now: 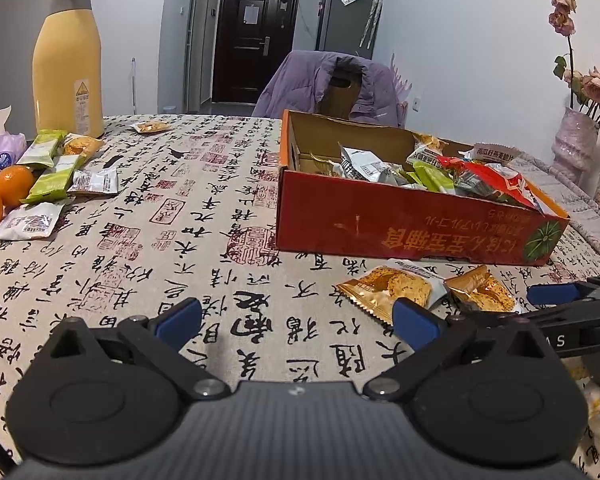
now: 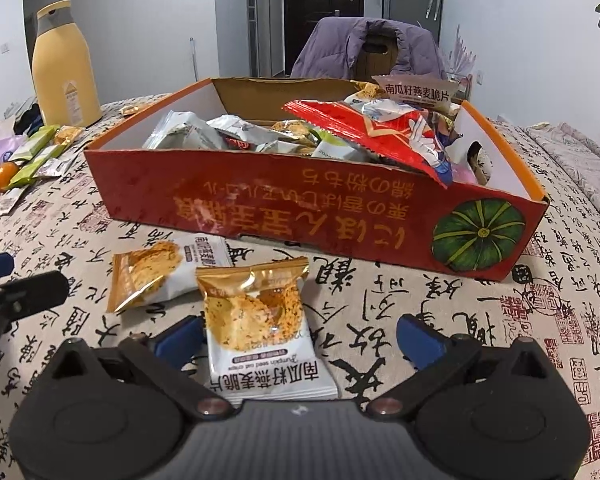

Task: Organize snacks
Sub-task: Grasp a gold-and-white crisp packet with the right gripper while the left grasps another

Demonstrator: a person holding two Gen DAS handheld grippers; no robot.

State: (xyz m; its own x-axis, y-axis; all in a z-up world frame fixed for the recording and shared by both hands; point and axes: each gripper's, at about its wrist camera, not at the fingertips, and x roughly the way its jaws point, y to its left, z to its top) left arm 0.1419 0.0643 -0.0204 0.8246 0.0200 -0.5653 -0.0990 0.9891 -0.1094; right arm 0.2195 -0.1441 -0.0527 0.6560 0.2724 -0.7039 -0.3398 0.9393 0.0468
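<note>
The right gripper (image 2: 300, 338) is hovering with jaws spread around a gold-and-white cracker packet (image 2: 256, 320), not pinching it. The left gripper (image 1: 298, 318) is gaping, empty. A second packet (image 2: 160, 270) is lying beside the red snack box (image 2: 300, 208).

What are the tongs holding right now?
Nothing. The right tongs stand open around a cracker packet lying on the table, not pinching it. The left tongs are open and empty.

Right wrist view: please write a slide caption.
Open right tool straddles a gold-and-white oat crisp packet before the red cardboard snack box.
</note>
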